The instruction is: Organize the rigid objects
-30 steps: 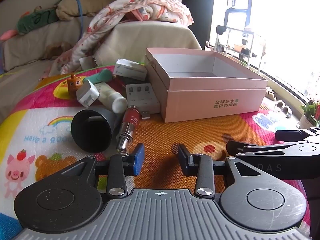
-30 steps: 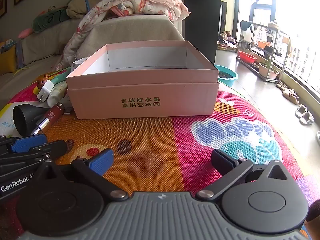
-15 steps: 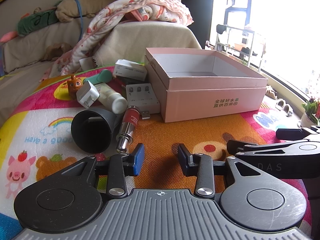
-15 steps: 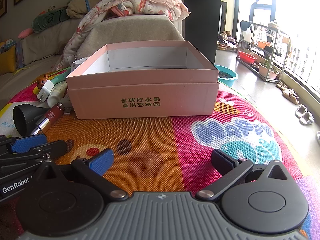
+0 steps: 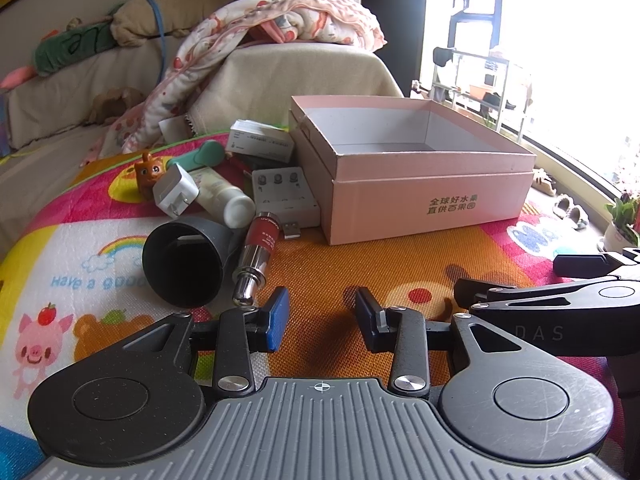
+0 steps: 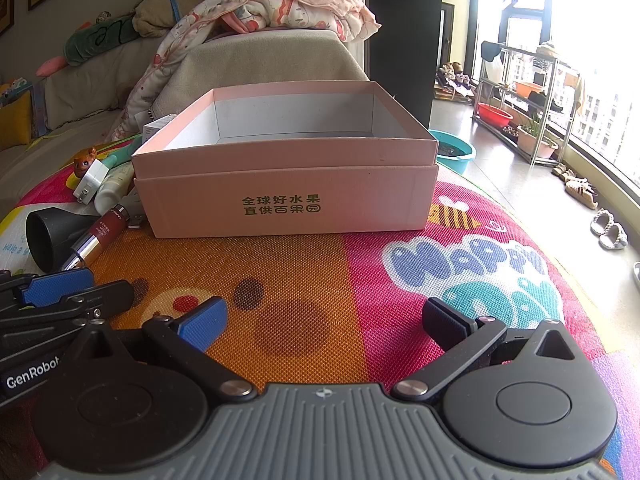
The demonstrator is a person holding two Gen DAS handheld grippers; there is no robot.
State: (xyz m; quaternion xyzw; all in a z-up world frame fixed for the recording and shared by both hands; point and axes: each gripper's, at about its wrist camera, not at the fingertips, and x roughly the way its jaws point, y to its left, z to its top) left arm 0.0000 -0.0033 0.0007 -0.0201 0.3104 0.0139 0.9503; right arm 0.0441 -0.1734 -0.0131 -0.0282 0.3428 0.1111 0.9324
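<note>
An open pink box (image 5: 432, 200) stands on the colourful play mat (image 5: 380, 264); it looks empty in the right wrist view (image 6: 288, 204). Left of it lies a pile: a dark grey cone-shaped nozzle (image 5: 184, 256), a red and silver tube (image 5: 258, 250), a white bottle (image 5: 224, 196), a white charger (image 5: 174, 190), a white case (image 5: 286, 198), a green object (image 5: 206, 154), an orange toy figure (image 5: 147, 168) and a white carton (image 5: 260, 142). My left gripper (image 5: 320, 316) is open and empty, just in front of the tube. My right gripper (image 6: 324, 324) is wide open and empty, in front of the box.
A sofa (image 5: 300, 68) with a blanket (image 5: 280, 20) and plush toys stands behind the mat. At the right are a floor with slippers (image 6: 608, 232), a teal basin (image 6: 456, 152), a rack (image 6: 524, 92) and a window. The right gripper's body (image 5: 560, 304) shows beside my left one.
</note>
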